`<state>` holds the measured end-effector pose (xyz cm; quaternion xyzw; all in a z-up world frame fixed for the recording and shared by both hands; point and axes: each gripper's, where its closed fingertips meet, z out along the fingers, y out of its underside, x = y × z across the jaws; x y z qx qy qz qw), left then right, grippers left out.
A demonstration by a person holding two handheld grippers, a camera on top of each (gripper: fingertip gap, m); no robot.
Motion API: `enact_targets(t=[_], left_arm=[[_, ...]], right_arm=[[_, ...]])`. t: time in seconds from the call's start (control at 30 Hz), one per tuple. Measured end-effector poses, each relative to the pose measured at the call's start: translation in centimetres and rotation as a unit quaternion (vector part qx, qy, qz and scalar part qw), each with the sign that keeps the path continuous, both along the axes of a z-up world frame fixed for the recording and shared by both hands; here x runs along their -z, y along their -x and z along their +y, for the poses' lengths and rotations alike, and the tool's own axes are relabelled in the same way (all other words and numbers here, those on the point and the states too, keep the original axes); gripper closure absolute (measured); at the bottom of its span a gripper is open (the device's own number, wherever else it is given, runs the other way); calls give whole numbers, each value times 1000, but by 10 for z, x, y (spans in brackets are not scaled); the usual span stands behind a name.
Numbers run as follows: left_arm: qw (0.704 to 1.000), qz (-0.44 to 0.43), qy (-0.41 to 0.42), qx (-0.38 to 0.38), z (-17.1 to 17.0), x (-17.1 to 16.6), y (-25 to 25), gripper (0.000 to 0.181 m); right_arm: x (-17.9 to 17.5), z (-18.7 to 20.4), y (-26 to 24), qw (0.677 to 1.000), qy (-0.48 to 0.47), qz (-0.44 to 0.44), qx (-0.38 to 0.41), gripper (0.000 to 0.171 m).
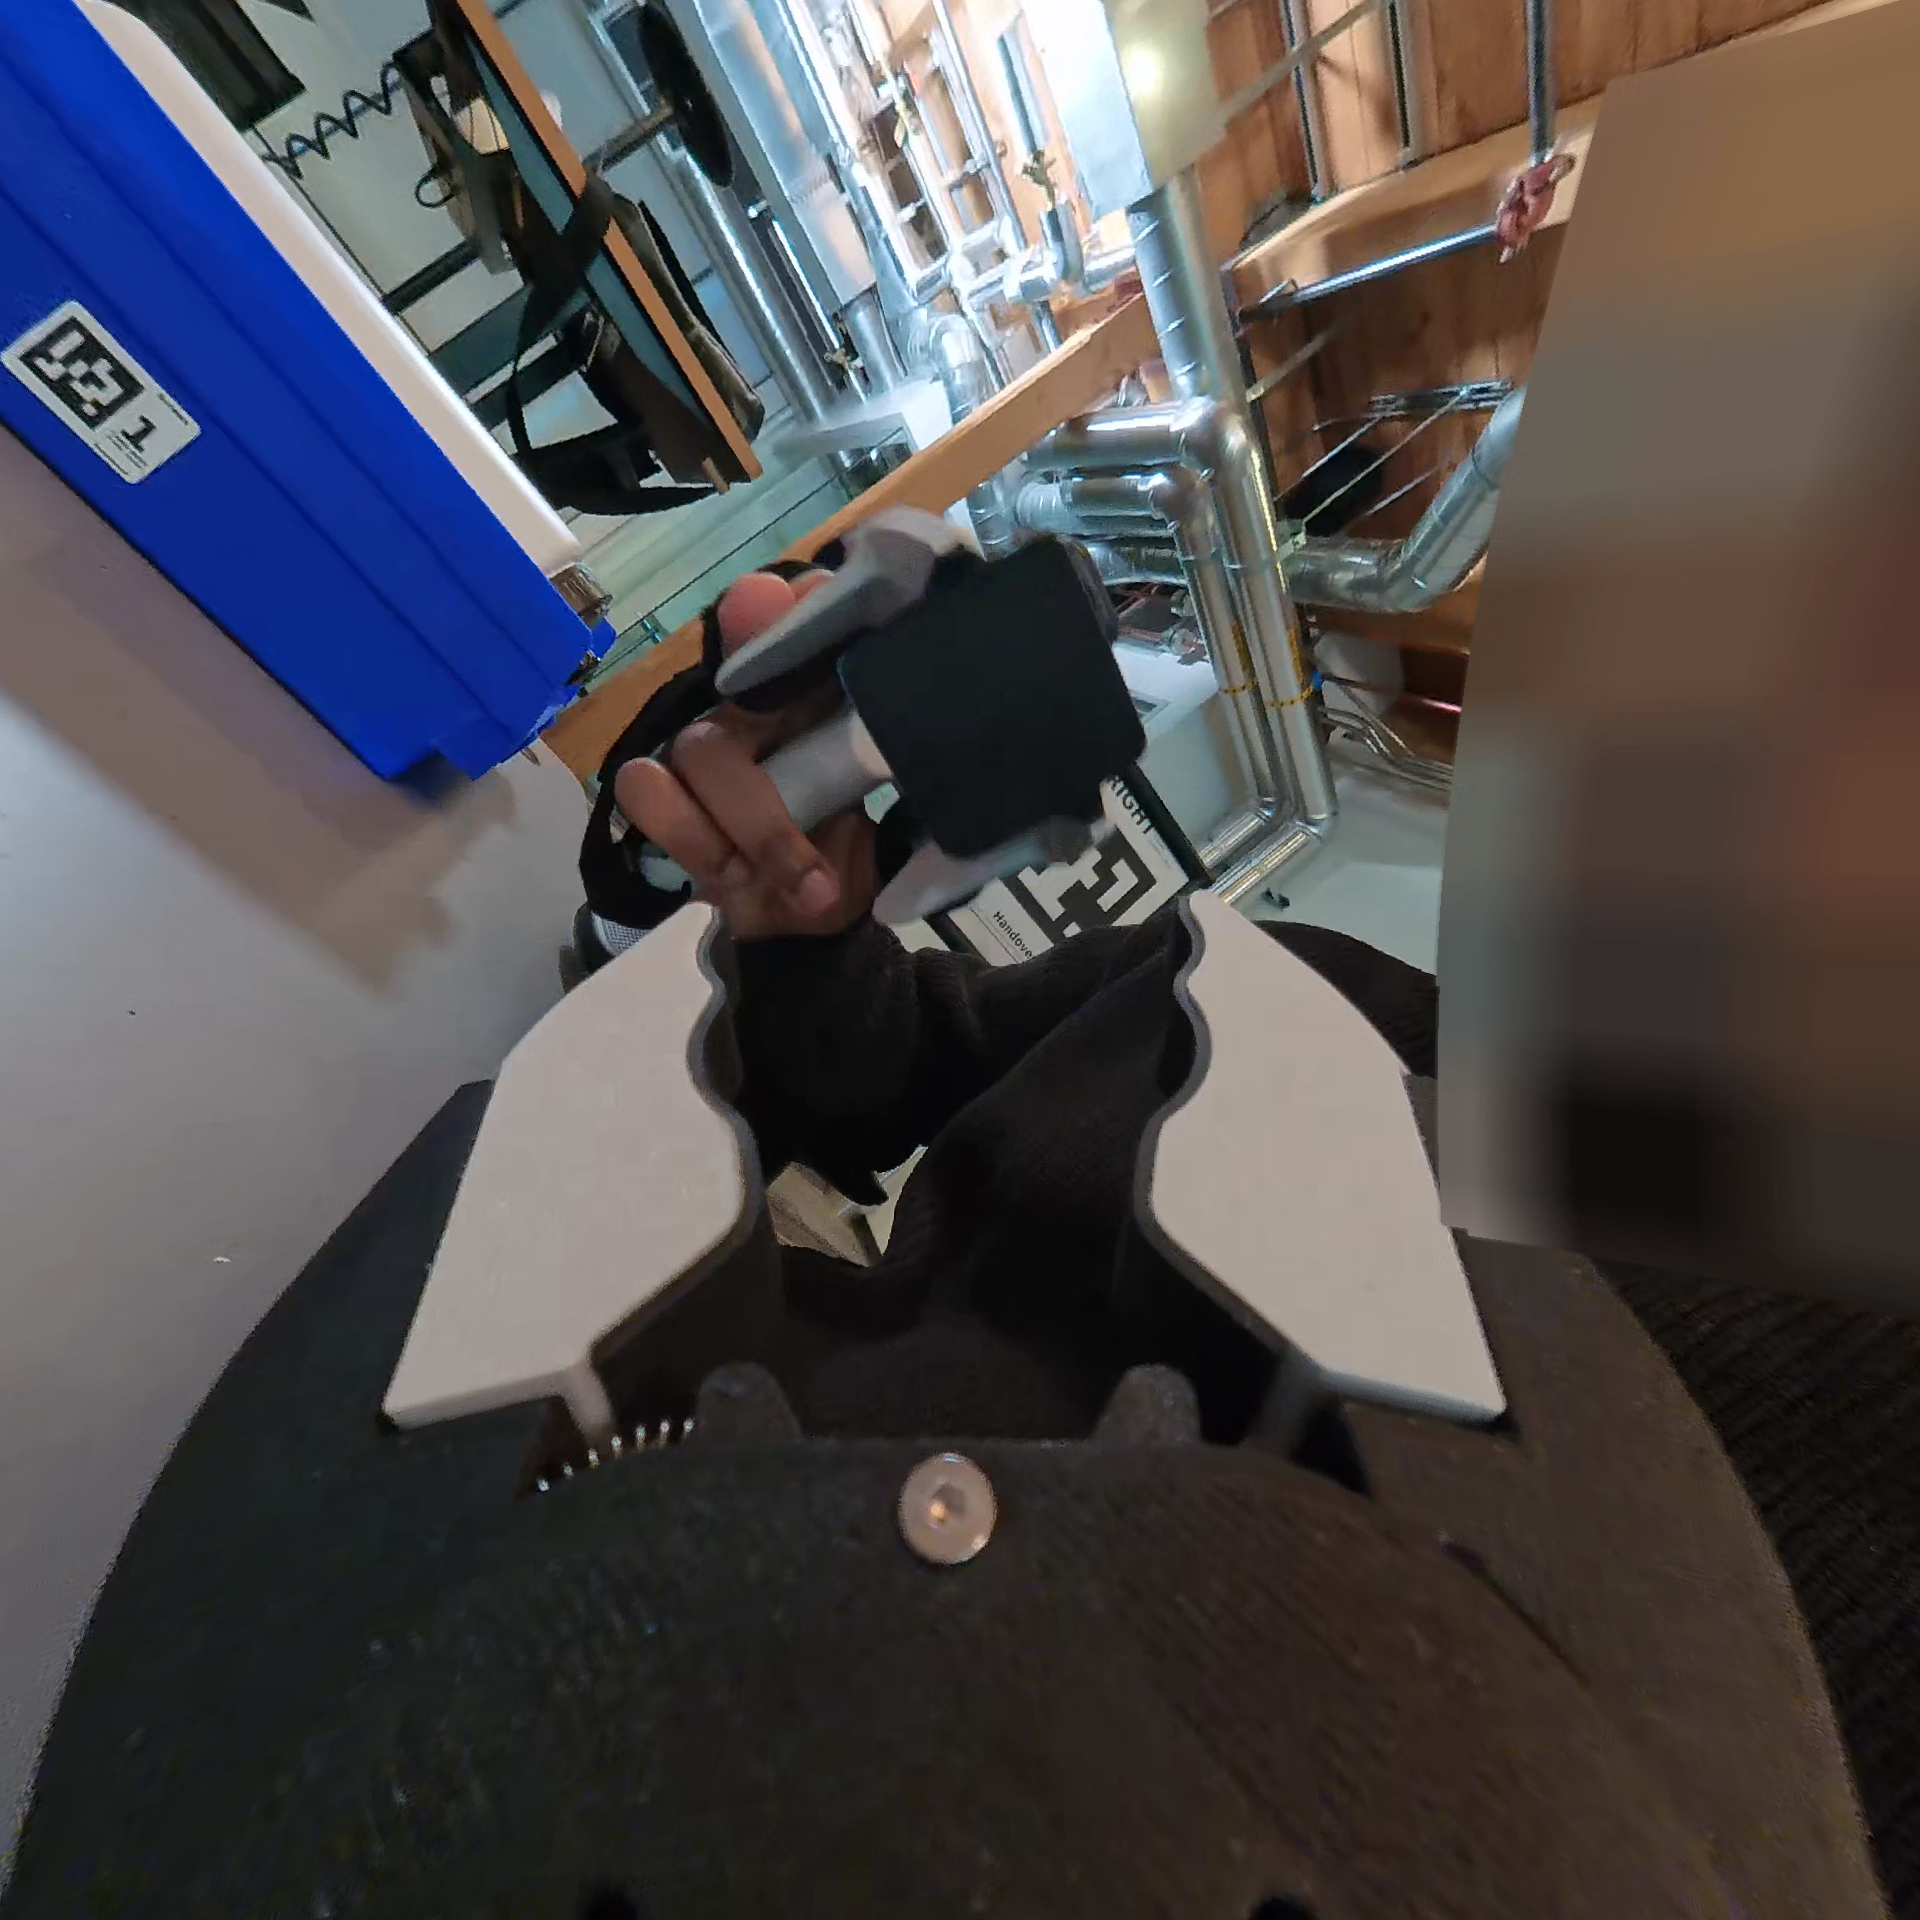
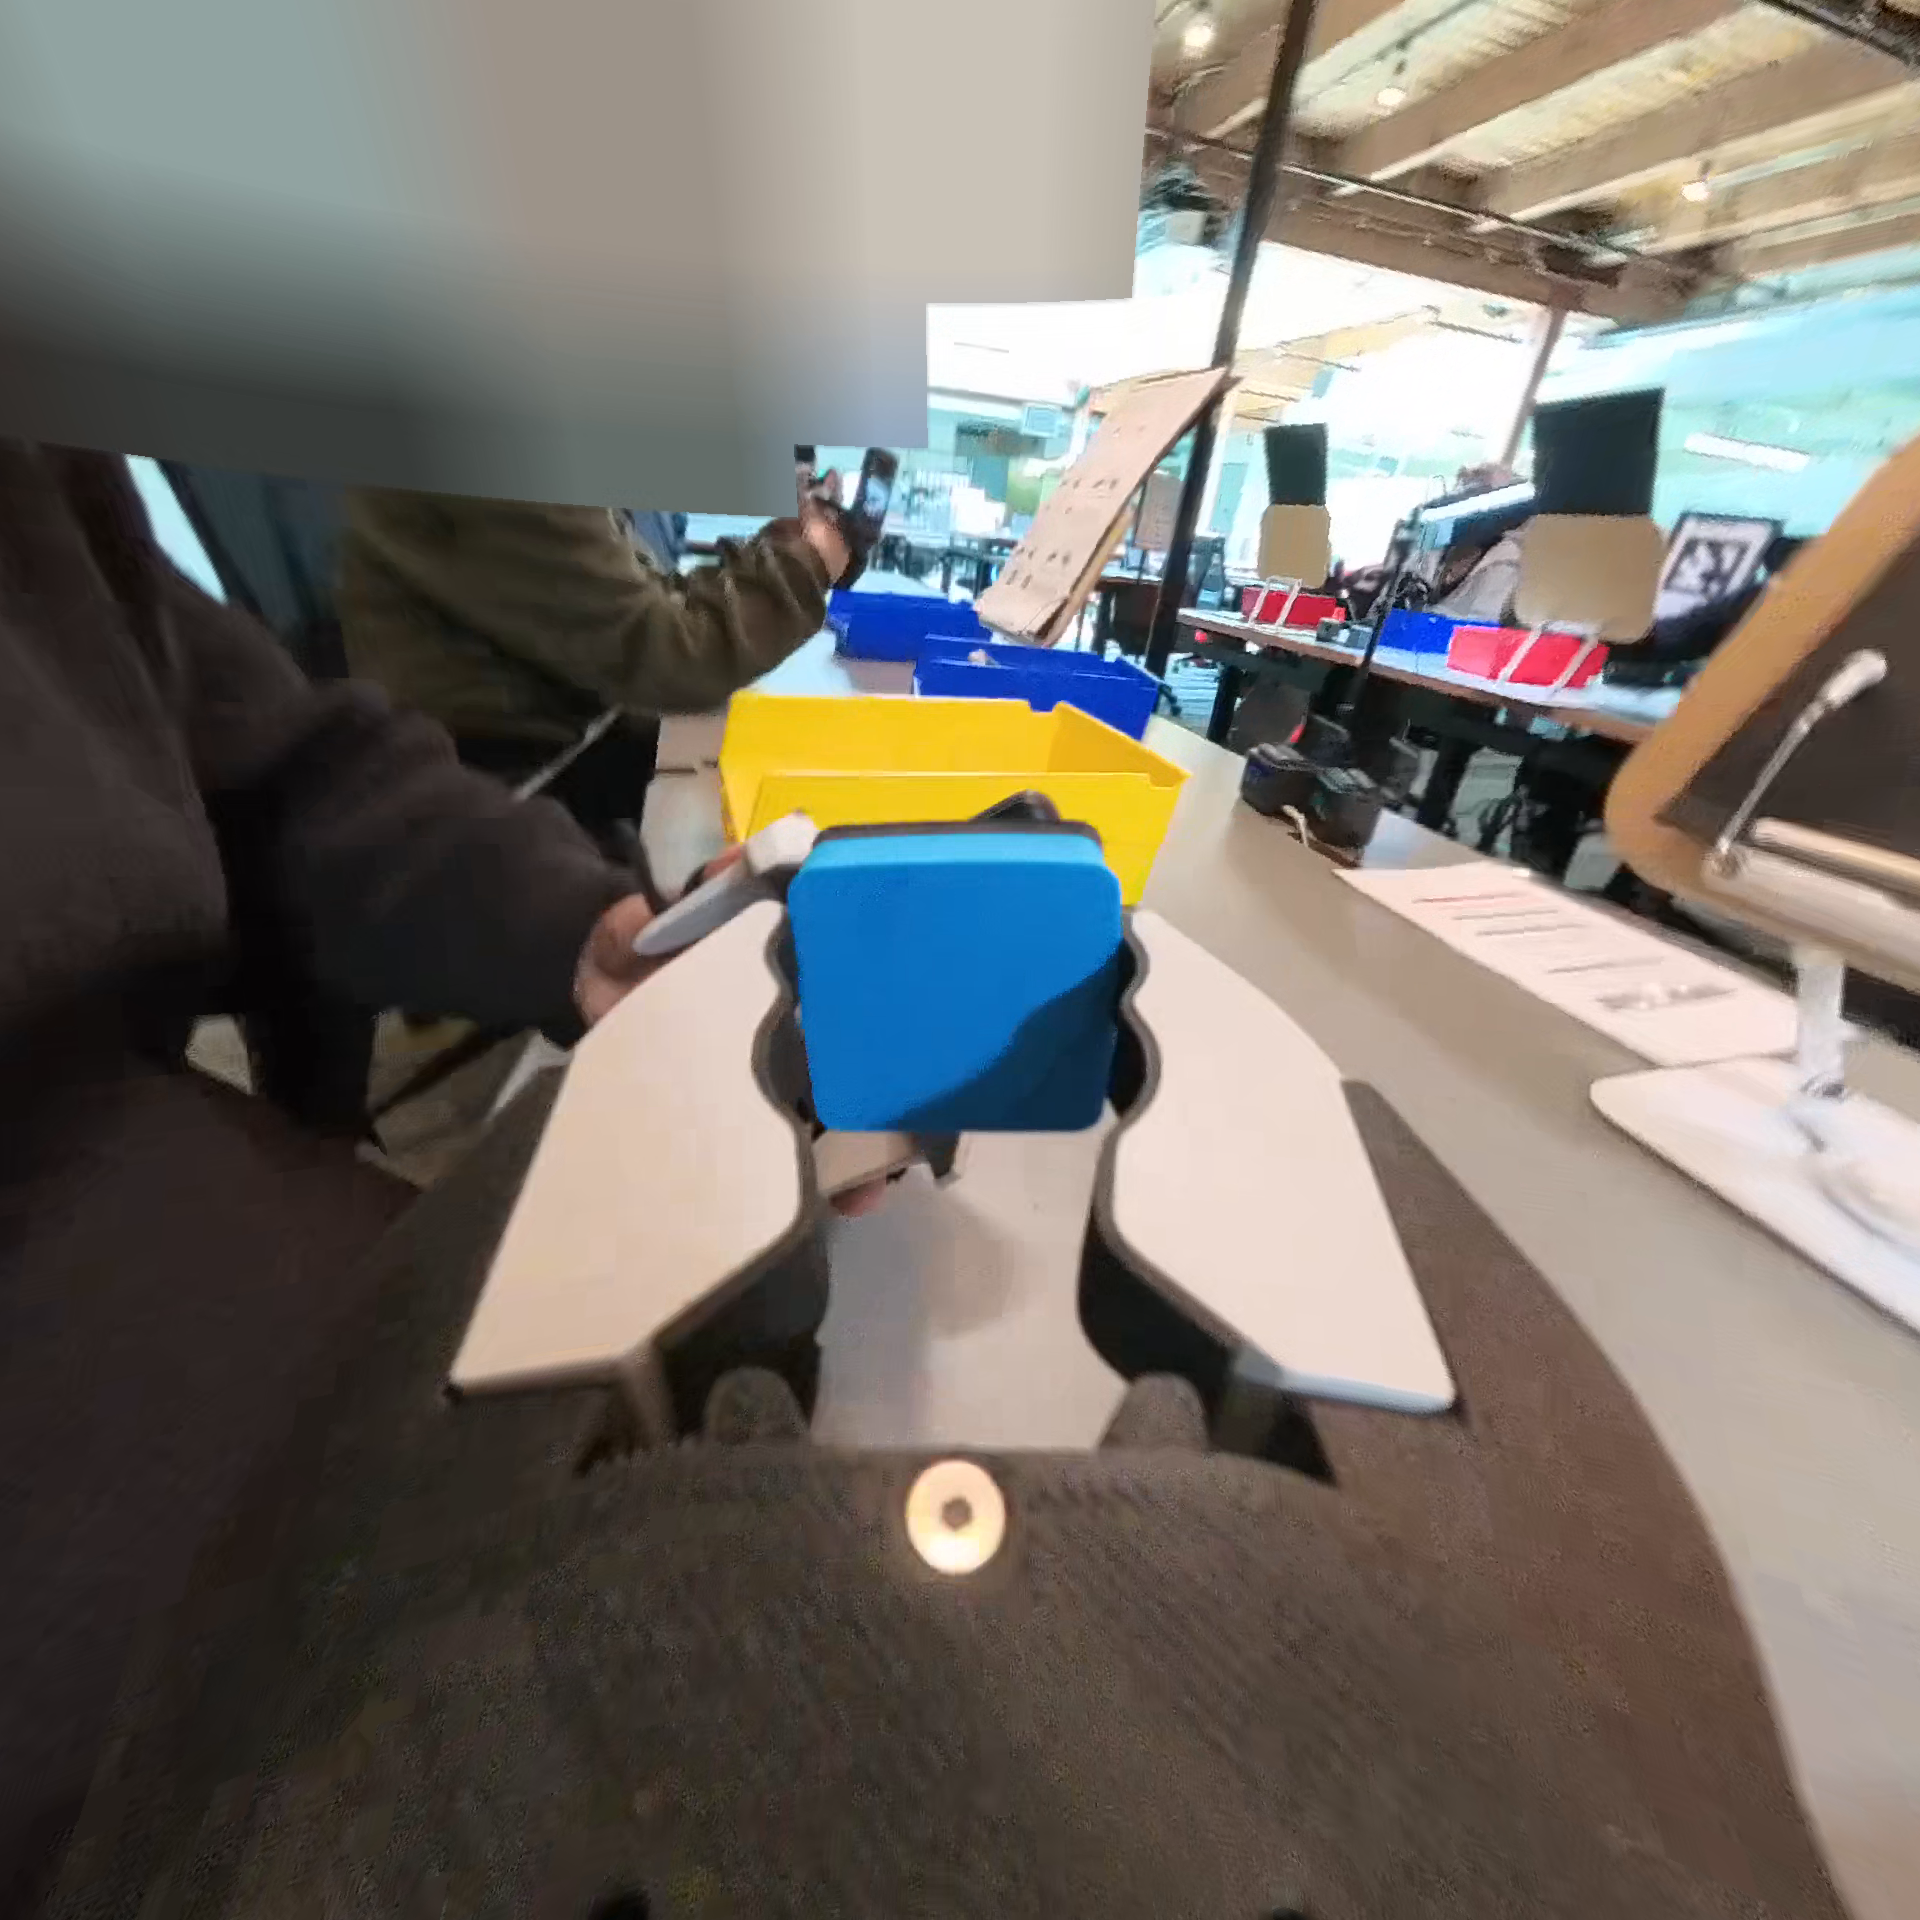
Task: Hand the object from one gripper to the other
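Only the right wrist view is showing the far yellow plastic bin point(image 2: 940, 769) and the blue foam face of the square pad point(image 2: 956, 997); the right gripper point(image 2: 956, 1023) is clamping it. The left gripper point(image 1: 951, 935) is standing apart, empty.

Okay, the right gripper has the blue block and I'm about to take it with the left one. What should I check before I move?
1. Right gripper holds the blue block: ok, its jaws press both sides.
2. Left gripper ready to receive: ok, jaws wide apart, nothing between them.
3. Block inside the left jaws: not ok, in the left wrist view it sits beyond the fingertips.
4. Block lined up with the left gap: ok, roughly centred ahead of it.
5. Free surface on the block for the left jaws: cannot tell.
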<state>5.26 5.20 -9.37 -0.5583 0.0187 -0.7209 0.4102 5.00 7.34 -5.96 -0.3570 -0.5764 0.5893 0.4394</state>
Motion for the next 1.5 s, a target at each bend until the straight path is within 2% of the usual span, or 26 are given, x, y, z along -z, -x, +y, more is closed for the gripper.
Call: enact_targets(t=[0.1, 0.17, 0.27, 0.33, 0.4, 0.5, 0.6, 0.67, 0.7, 0.8, 0.9, 0.97, 1.07, 1.17, 1.27, 1.33, 1.4, 1.43, 1.5], left_arm=[[1000, -6, 3, 2, 0, 0, -1, 101], [1000, -8, 6, 3, 0, 1, -1, 103], [1000, -8, -1, -9, 1, 0, 2, 109], [1000, -2, -6, -20, 2, -1, 6, 113], [1000, 9, -5, -23, 3, 1, 6, 115], [999, 27, -2, -22, 4, 6, 1, 116], [999, 45, -5, -13, 2, 9, -8, 116], [998, 61, -9, -11, 1, 11, -12, 116], [998, 68, -11, -10, 1, 12, -14, 116], [996, 81, -15, -12, 0, 13, -17, 116], [996, 86, -15, -16, 1, 14, -17, 116], [996, 87, -16, -19, 1, 14, -16, 116], [995, 93, -16, -22, 2, 17, -17, 116], [994, 104, -17, -18, 1, 18, -19, 116], [990, 138, -16, -26, 1, 19, -17, 120], [980, 184, -37, -70, 6, 20, -9, 119], [959, 240, -68, -135, 11, 16, 6, 117], [943, 267, -87, -177, 12, 12, 16, 115], [903, 318, -123, -261, 15, 4, 38, 112]], right_arm=[[-6, 29, -3, 998, 15, -27, 56, 113], [-16, 62, -11, 987, -22, -51, 151, 113], [-40, 148, -60, 920, -87, -79, 375, 112], [-53, 189, -107, 874, -98, -82, 469, 112], [-56, 220, -152, 843, -65, -82, 528, 112], [-47, 253, -205, 811, -1, -90, 578, 112], [-23, 274, -239, 782, 39, -126, 609, 112], [-6, 278, -247, 774, 54, -151, 612, 111], [0, 279, -249, 771, 59, -159, 614, 104], [-7, 277, -250, 764, 35, -144, 628, 91], [-38, 262, -241, 776, -2, -90, 624, 90], [-62, 235, -218, 816, -10, -36, 577, 98], [-85, 173, -159, 895, 16, 41, 444, 111], [-67, 119, -96, 943, 15, 23, 332, 111], [-25, 89, -37, 960, -4, -28, 278, 114], [-6, 67, 0, 973, 29, -75, 216, 113], [-4, 50, 27, 980, 60, -94, 165, 112], [-6, 45, 36, 982, 63, -96, 151, 114], [1, 38, 48, 984, 68, -113, 119, 129]])
